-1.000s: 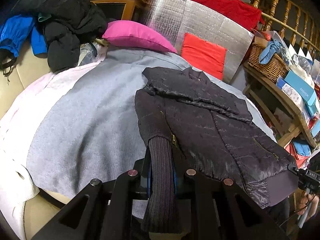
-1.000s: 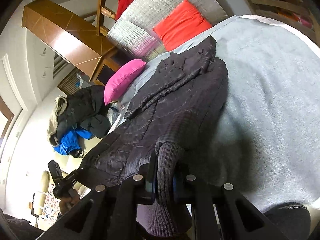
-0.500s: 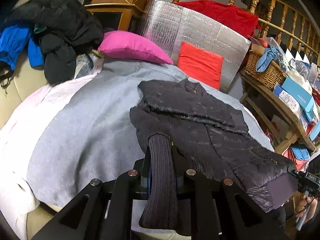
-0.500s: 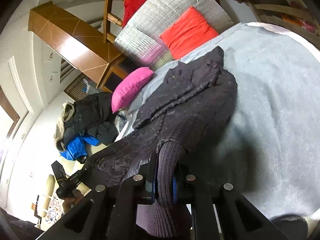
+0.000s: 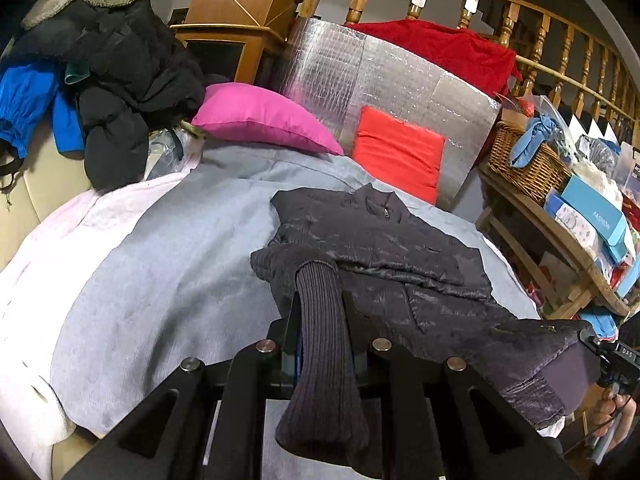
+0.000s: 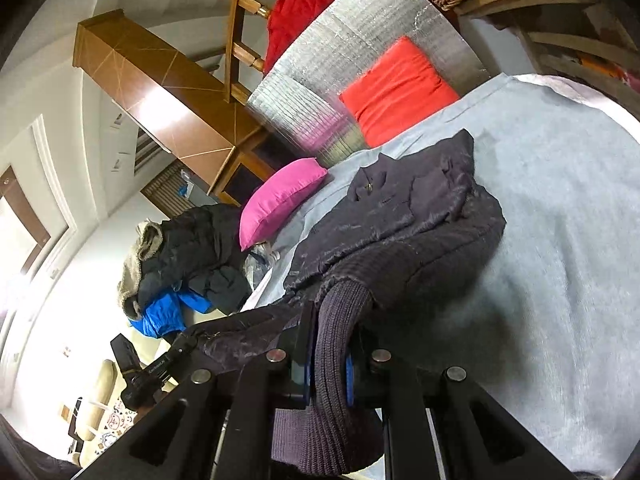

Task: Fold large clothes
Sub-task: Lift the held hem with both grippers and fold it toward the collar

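Note:
A dark quilted jacket (image 5: pixel 400 256) lies collar-away on a grey sheet (image 5: pixel 160 264), its sleeves folded across its front. My left gripper (image 5: pixel 322 328) is shut on the jacket's ribbed hem (image 5: pixel 320 360) at the near left corner and holds it raised. My right gripper (image 6: pixel 328 344) is shut on the ribbed hem (image 6: pixel 332 364) at the other corner, also raised. The jacket (image 6: pixel 404 224) sags between the two. The right gripper shows at the left view's right edge (image 5: pixel 600 350); the left gripper shows at the right view's lower left (image 6: pixel 160 368).
A pink cushion (image 5: pixel 260 120), a red cushion (image 5: pixel 396 156) and a silver foil panel (image 5: pixel 380 80) stand beyond the jacket. A pile of dark and blue coats (image 5: pixel 104 80) sits far left. A wooden shelf with a wicker basket (image 5: pixel 524 160) and boxes runs along the right.
Both grippers have lifted the hem and carried it toward the collar. The jacket's lower half has come off the sheet and bunched up.

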A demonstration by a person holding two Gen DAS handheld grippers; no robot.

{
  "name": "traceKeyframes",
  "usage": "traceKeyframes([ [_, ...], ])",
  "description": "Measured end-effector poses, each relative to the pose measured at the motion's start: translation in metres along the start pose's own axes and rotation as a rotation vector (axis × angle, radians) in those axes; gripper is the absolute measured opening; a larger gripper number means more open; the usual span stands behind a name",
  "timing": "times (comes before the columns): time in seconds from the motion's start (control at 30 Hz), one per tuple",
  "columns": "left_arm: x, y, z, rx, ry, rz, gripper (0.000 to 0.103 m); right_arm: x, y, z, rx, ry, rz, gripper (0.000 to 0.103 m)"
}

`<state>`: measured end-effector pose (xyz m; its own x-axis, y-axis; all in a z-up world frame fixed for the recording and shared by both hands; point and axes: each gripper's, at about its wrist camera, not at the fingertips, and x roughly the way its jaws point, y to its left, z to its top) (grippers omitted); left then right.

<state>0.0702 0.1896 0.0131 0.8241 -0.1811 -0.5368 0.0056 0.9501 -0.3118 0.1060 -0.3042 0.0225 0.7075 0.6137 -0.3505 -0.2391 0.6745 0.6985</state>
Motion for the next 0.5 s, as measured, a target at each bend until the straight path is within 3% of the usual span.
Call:
traceKeyframes([
  [0.5, 0.009, -0.014, 0.029, 0.016, -0.025, 0.054, 0.016, 0.014, 0.019, 0.036, -0.055, -0.02, -0.01, 0.012],
])
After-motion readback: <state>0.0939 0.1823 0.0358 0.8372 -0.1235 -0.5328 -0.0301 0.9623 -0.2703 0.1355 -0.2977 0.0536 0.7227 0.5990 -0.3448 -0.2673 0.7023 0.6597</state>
